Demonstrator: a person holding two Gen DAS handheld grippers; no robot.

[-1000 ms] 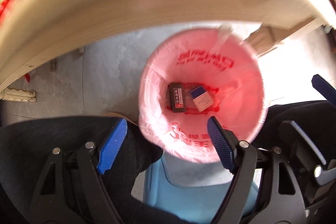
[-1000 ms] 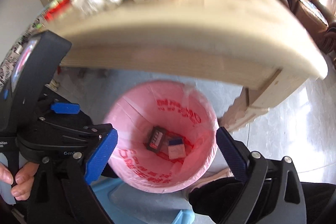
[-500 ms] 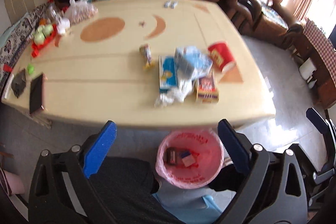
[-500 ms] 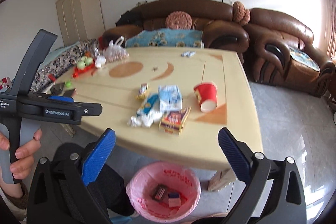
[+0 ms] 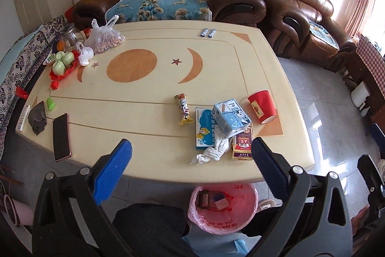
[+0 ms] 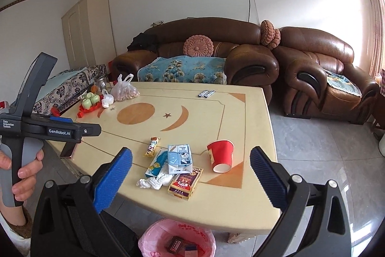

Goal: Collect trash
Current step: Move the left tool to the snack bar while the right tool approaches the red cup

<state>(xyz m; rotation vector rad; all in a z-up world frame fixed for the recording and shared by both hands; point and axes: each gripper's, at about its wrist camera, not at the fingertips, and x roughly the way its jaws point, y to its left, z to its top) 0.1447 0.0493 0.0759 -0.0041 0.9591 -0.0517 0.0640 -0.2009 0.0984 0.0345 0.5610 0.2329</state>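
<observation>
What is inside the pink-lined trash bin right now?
Two small boxes lie at the bottom of the trash bin: a dark box and a blue-and-white box. The table edge hides the bin's far rim.

Black tongs (image 5: 190, 161), blue ribbed pads (image 5: 113, 171), seemingly rubber.

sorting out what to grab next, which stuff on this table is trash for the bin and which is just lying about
Trash job:
red paper cup
milk carton
blue wrapper
candy wrapper
crumpled tissue
red box
pink-lined bin, two boxes inside

Lying about:
phone
green cups
bag of nuts
two sachets
</observation>
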